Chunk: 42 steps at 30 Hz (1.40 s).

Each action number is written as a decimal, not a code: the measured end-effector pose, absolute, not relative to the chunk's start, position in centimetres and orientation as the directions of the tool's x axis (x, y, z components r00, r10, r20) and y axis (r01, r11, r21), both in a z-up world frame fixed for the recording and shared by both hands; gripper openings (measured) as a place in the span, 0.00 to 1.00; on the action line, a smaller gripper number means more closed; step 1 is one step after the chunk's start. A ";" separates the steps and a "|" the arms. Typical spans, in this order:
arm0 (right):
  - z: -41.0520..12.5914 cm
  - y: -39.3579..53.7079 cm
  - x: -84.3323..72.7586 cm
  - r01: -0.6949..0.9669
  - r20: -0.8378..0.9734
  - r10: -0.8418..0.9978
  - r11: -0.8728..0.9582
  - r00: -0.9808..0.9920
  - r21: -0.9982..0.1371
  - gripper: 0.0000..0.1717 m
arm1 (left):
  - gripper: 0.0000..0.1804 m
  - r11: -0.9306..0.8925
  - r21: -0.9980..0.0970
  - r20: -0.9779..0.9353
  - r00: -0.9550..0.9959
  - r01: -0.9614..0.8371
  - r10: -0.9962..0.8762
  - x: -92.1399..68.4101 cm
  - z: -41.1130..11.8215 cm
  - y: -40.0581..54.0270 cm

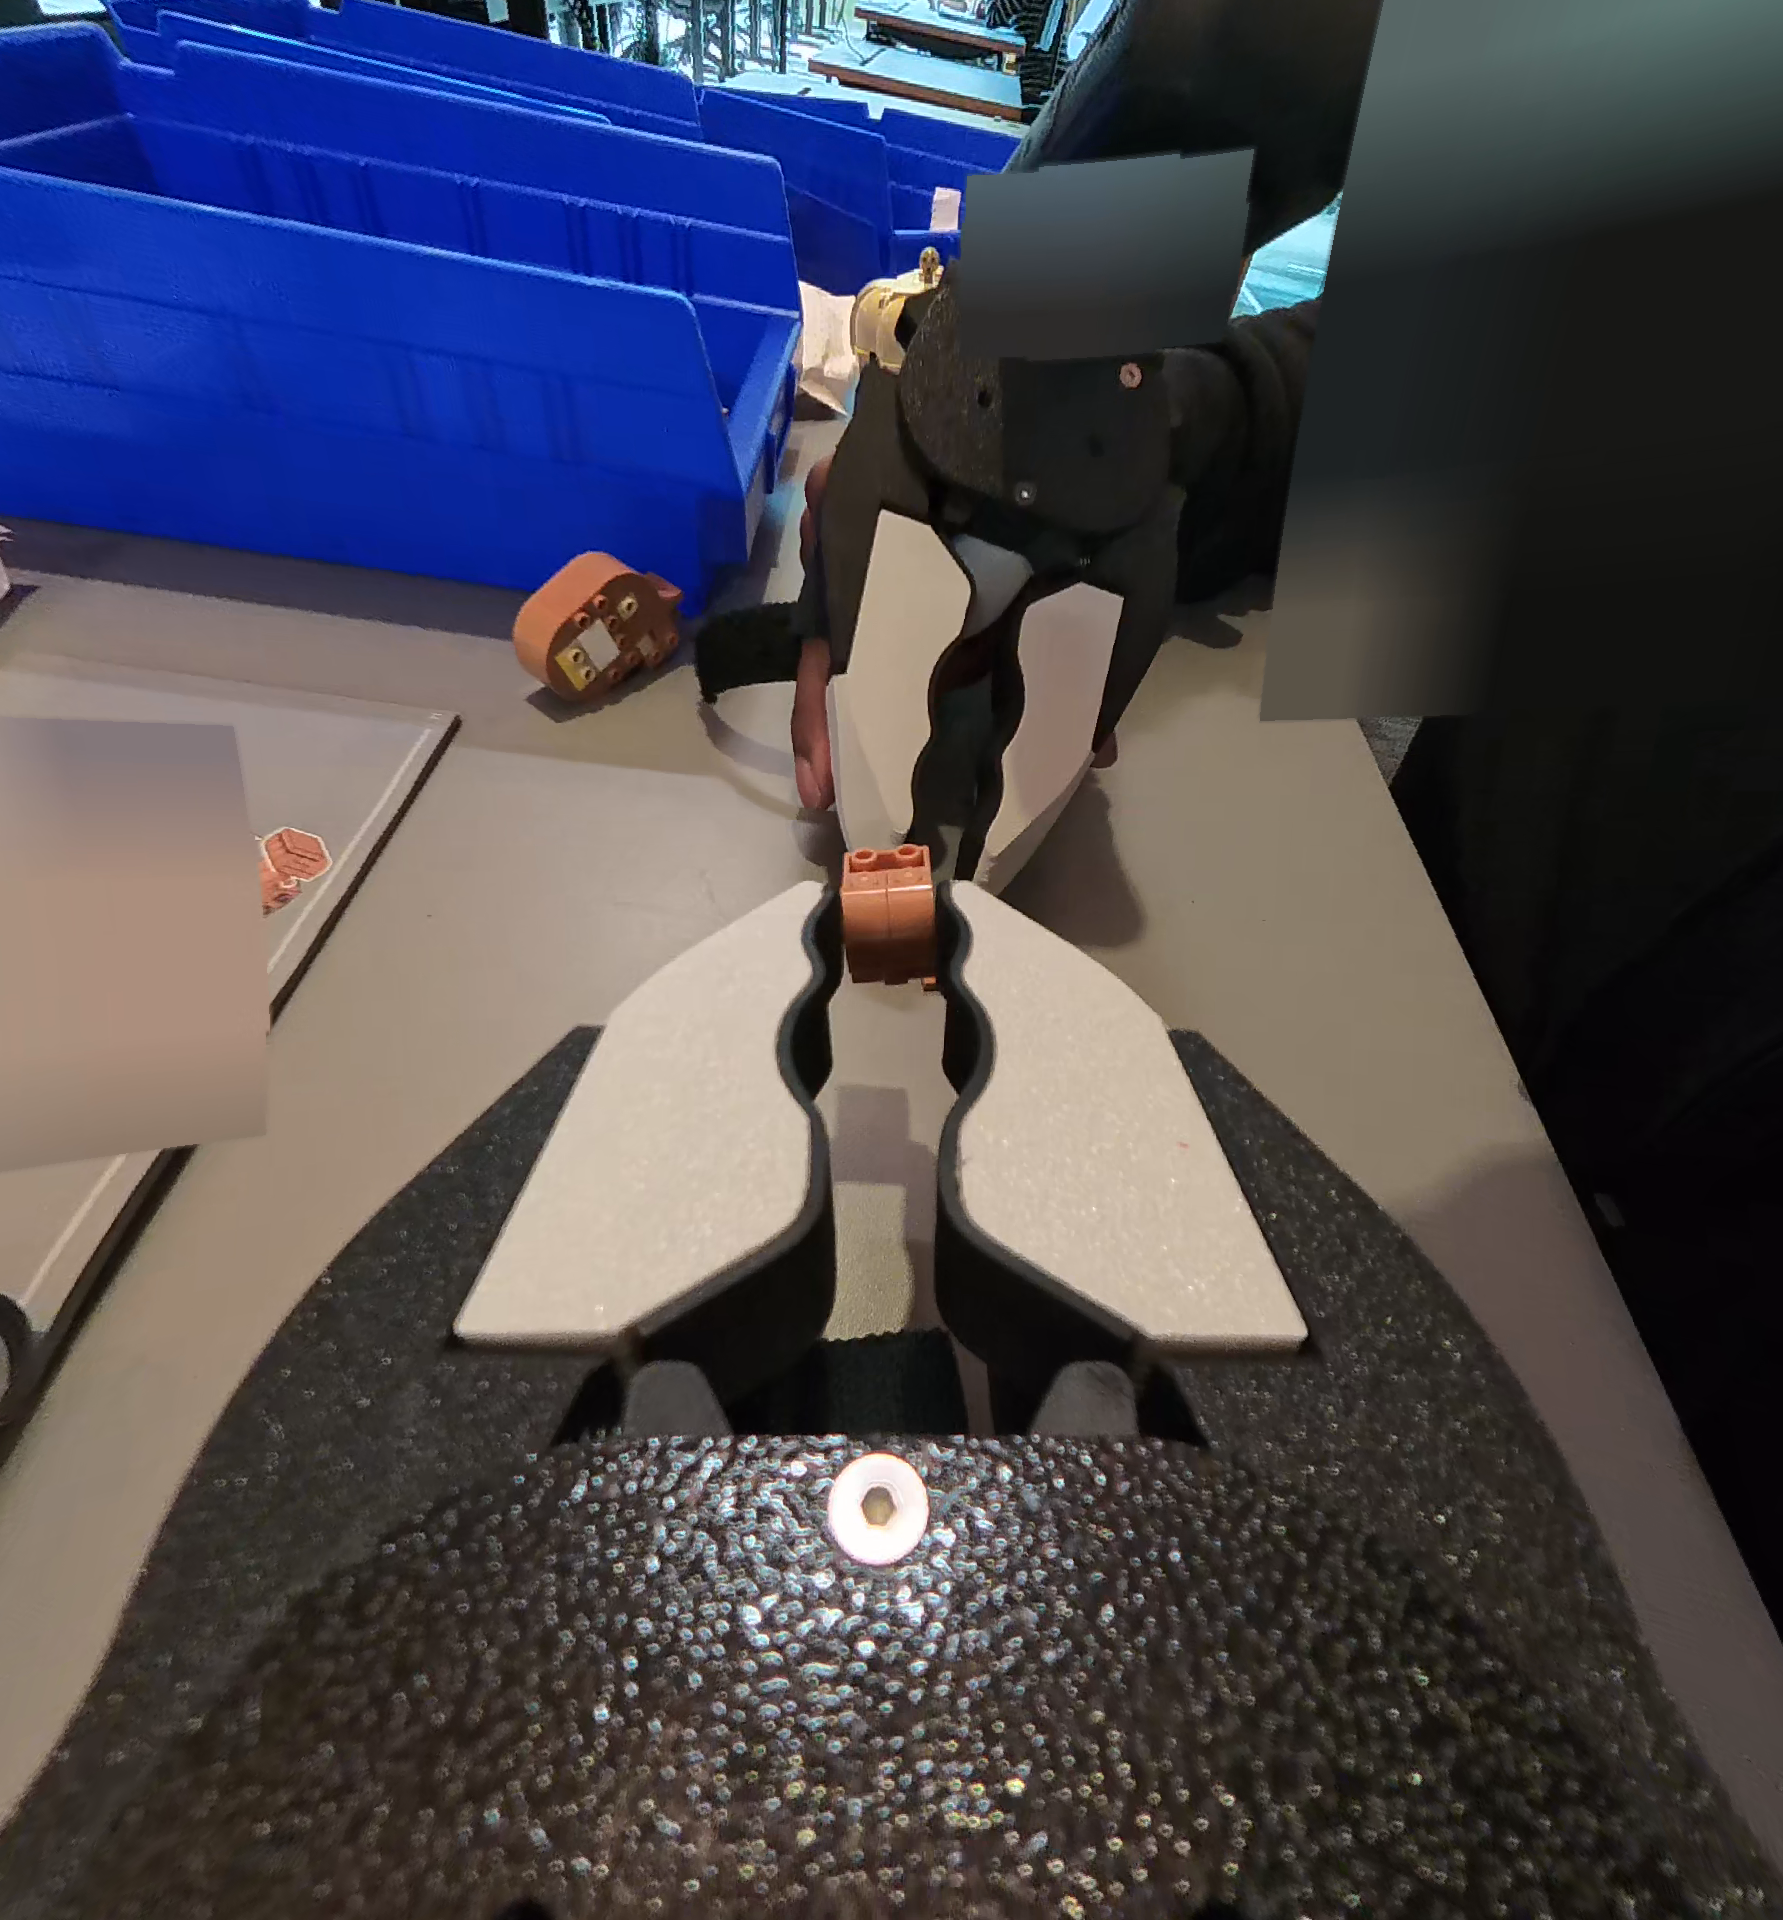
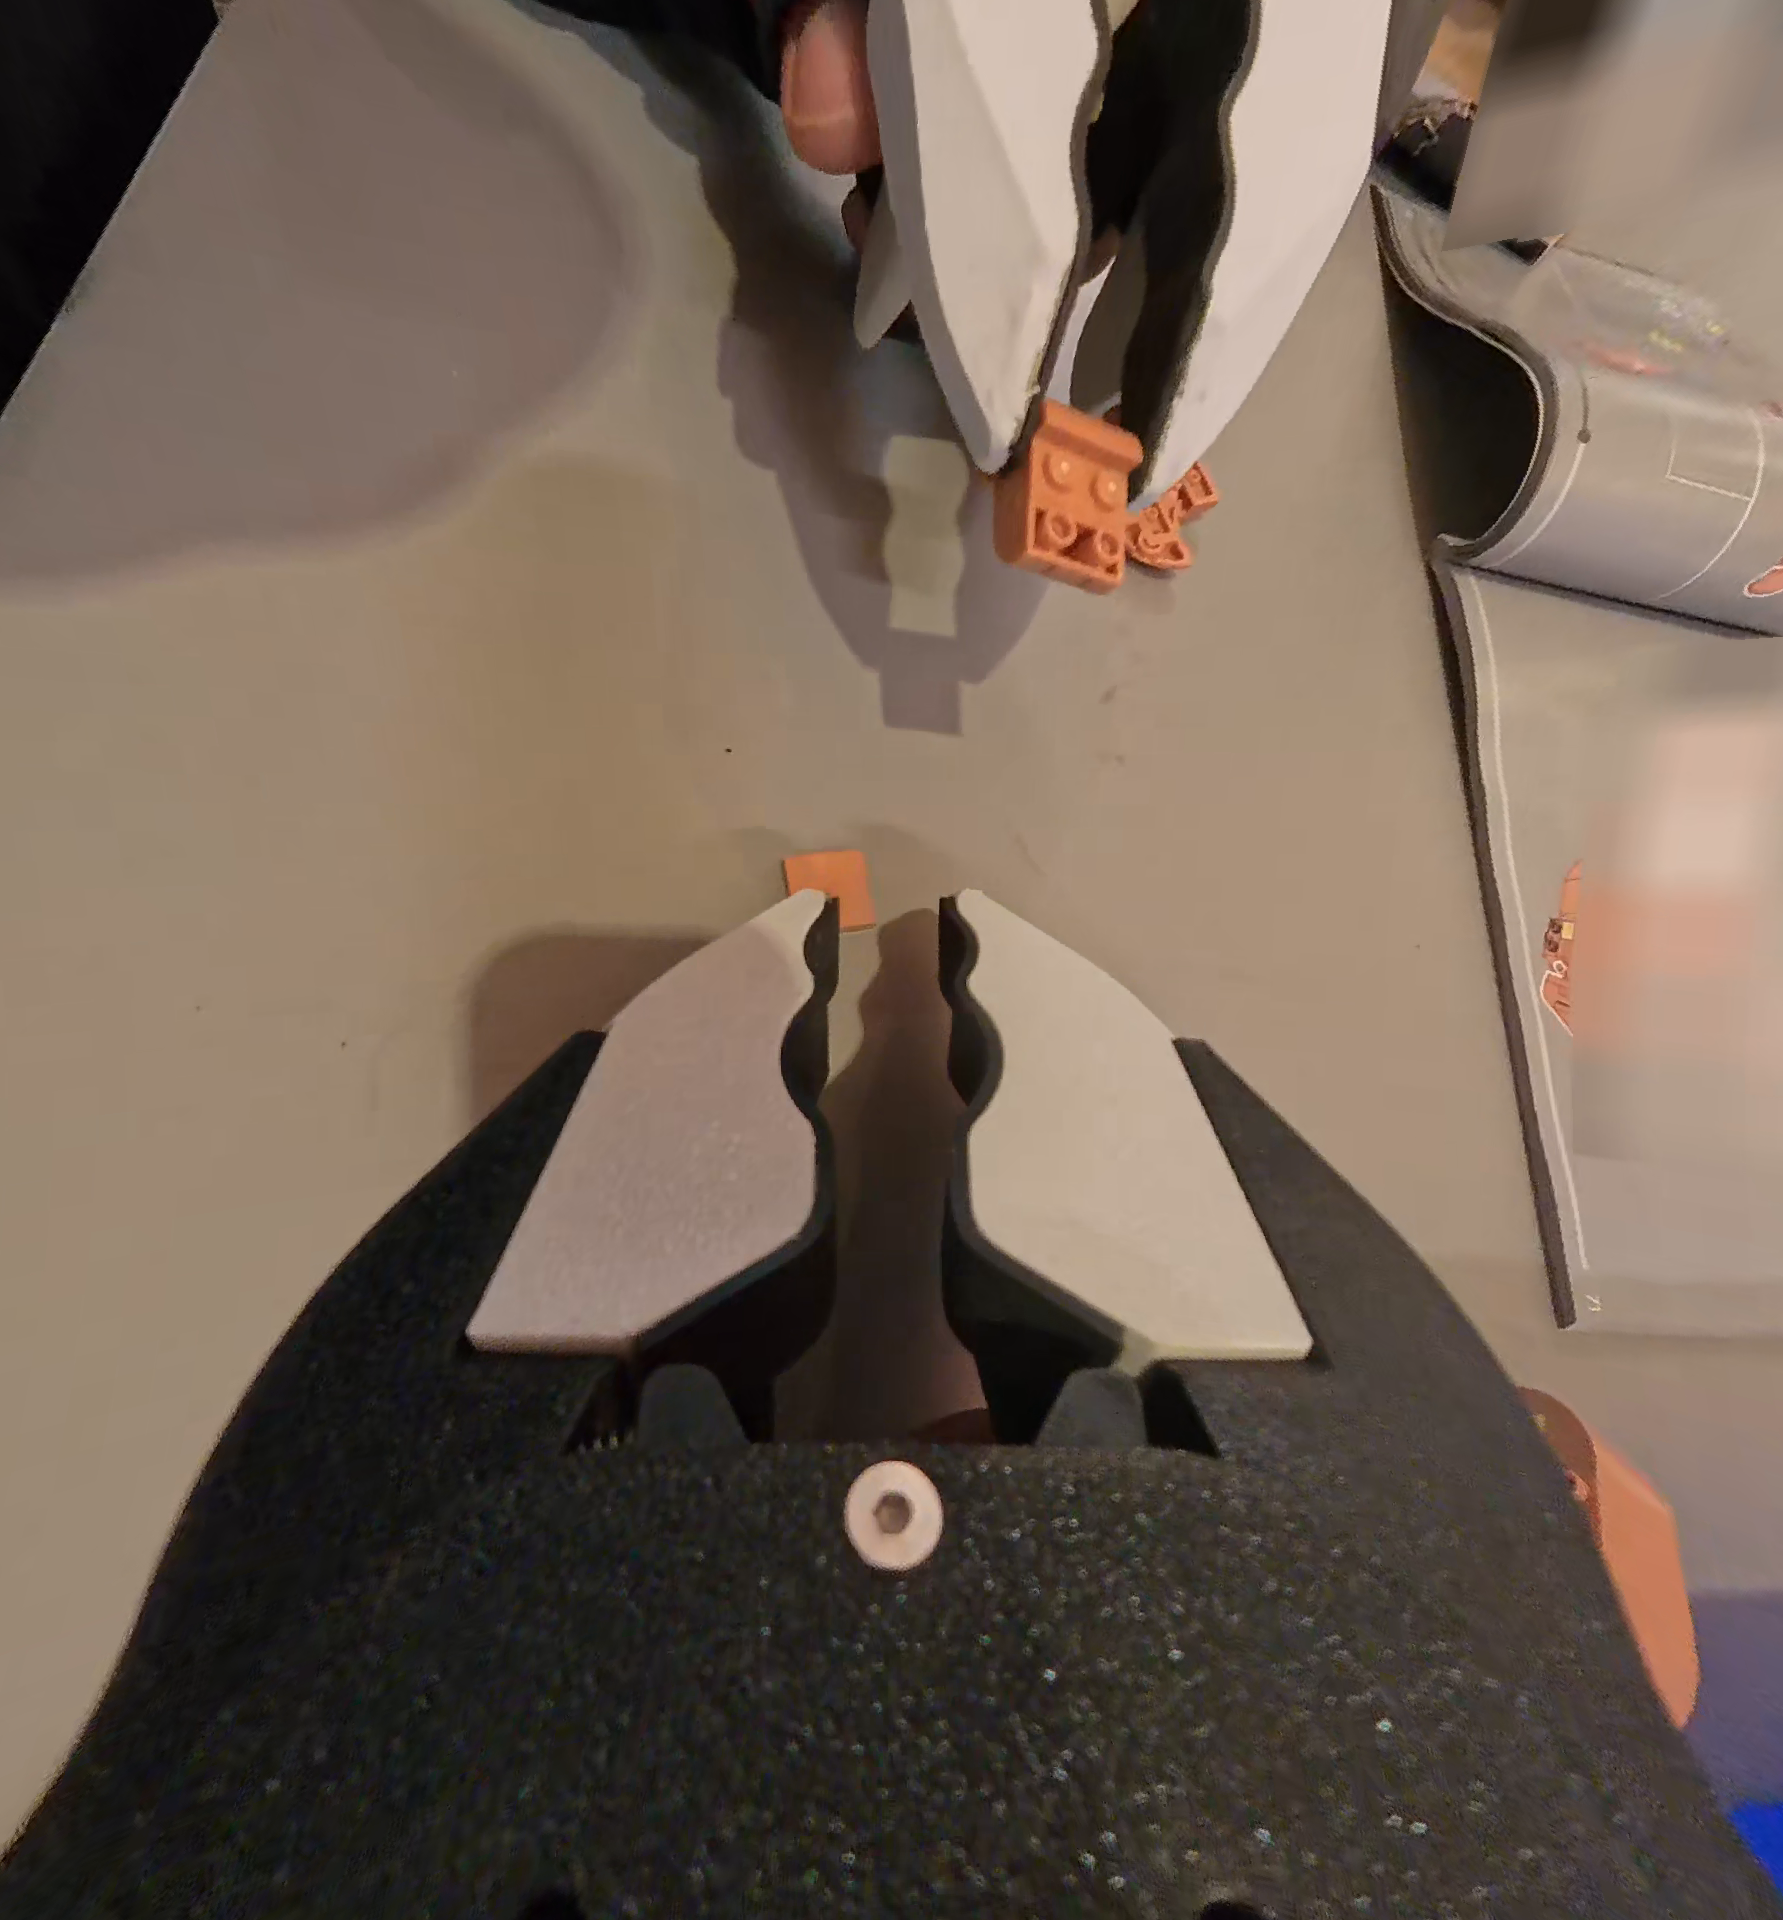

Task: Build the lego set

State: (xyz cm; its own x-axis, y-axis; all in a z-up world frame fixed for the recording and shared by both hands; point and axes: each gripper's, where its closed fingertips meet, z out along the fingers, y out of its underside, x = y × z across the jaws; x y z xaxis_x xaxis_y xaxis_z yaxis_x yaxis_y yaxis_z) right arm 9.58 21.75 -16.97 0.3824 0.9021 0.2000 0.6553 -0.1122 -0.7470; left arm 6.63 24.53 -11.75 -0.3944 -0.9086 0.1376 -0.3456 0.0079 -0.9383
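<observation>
Gripping a small brown brick piece (image 1: 887, 914) between both pads, my left gripper (image 1: 889, 909) hovers over bare grey desk (image 1: 513, 935), near its right edge. My right gripper (image 2: 885, 914) stands slightly spread with nothing between its fingers, just above a flat orange tile (image 2: 833, 881) lying mid-desk. Blue bins (image 1: 347, 343) line the far edge; a booklet (image 1: 347, 790) lies along the left.

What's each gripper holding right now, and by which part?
Left gripper: small brown studded toy-brick assembly, clamped by its sides. Right gripper: nothing.
</observation>
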 end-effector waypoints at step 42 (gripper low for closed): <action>-17.7 21.8 9.5 0.609 -0.050 0.899 -0.335 0.435 -0.719 0.11 | 0.09 0.005 -0.933 0.149 -0.397 -0.361 -0.906 6.6 -12.0 24.3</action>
State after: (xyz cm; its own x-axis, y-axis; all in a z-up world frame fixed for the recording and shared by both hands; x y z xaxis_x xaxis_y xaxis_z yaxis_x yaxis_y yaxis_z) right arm 9.52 21.84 -17.72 0.4355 0.8988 -0.0502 0.6088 -0.3351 -0.7190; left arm 6.62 24.27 -11.95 -0.3970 -0.9057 0.1487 -0.3610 0.0051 -0.9326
